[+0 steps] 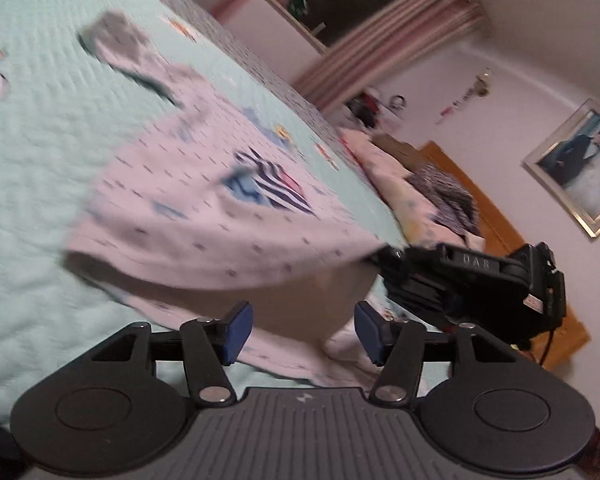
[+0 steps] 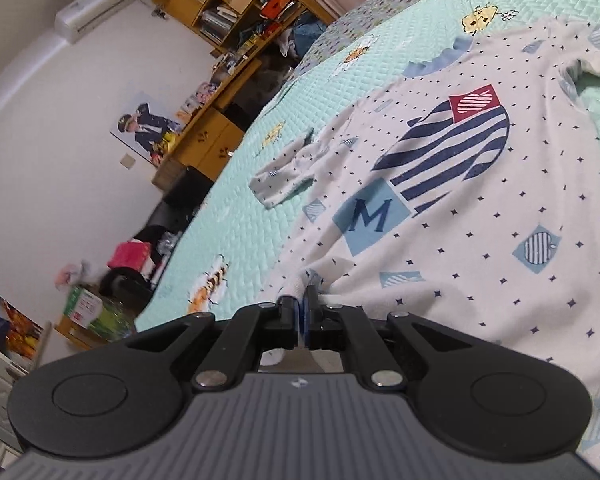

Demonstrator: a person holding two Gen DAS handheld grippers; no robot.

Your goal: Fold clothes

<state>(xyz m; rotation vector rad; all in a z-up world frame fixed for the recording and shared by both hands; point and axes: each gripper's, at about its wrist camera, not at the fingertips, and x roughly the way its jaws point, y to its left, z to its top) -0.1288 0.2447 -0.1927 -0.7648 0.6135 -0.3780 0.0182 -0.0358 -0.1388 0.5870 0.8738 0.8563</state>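
Shirt (image 2: pixel 440 200) was spread front-up on the bed (image 2: pixel 228 232), its hem corner pinched by the right gripper (image 2: pixel 305 312). Beyond that corner the long axis ran away toward the collar. The left gripper (image 1: pixel 300 330) was seen parted, empty, beside the lifted hem.

Letter on shirt (image 2: pixel 440 200): a dark blue "M" on a light blue square, just below the striped print.
Lettering on right gripper (image 1: pixel 384 260): raised "DAS" on its black body.
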